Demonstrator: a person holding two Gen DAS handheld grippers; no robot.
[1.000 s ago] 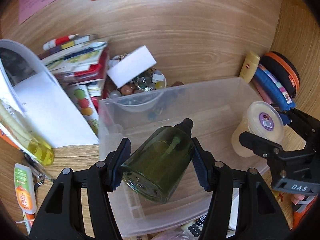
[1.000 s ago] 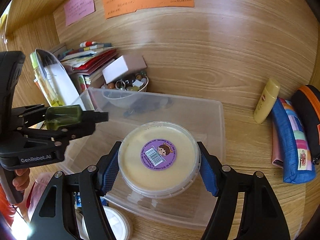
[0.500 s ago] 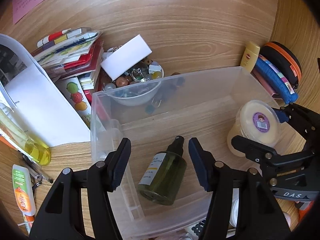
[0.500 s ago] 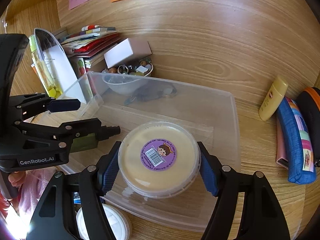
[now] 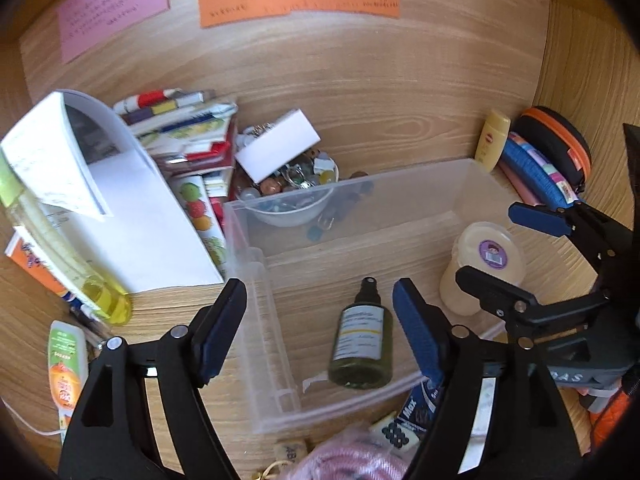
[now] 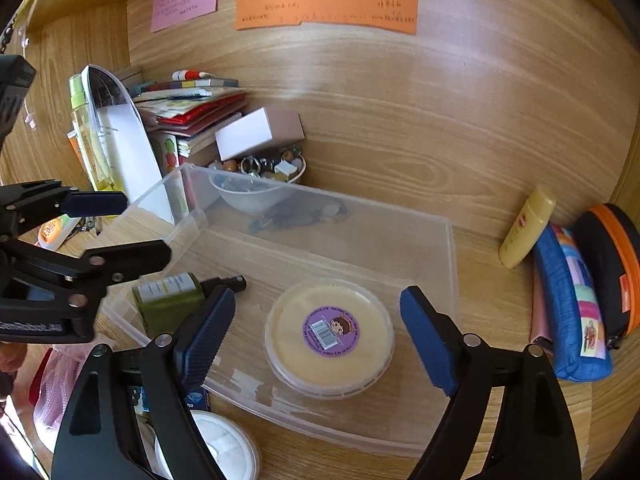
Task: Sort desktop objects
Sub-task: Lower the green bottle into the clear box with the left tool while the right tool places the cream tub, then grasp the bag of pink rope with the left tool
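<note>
We see our left gripper [image 5: 320, 320] with its blue-padded jaws spread wide and nothing between them. Just ahead of it, a dark green spray bottle with a white label [image 5: 362, 346] lies on its side on the floor of the clear plastic storage bin [image 5: 420, 184], free of both pads, with its black nozzle pointing away from the gripper. In the right wrist view a jaw of the left gripper covers part of this bottle.

Our right gripper [image 6: 316, 328] is also wide open and grips nothing. Between its fingers, but apart from both, the round cream-coloured tub with a purple sticker on its lid [image 6: 330, 336] stands upright on the bin floor. The print on the sticker is too small to read.

Beyond the far wall of the bin, a white bowl of small trinkets [image 5: 294, 196] stands with a white box [image 5: 278, 150] resting on top; we see the bowl only blurred through the plastic. To the far left of the left gripper a curled white sheet of paper [image 5: 120, 216] hides part of a stack of colourful books [image 5: 188, 128]. To the right of the right gripper lie a yellow tube [image 6: 528, 226], a blue pencil case [image 6: 572, 304] and a black pouch with an orange zip [image 6: 616, 264], the pouch being cut off at the edge. The writing on the orange paper note [image 6: 326, 4] on the wooden wall is not legible.
</note>
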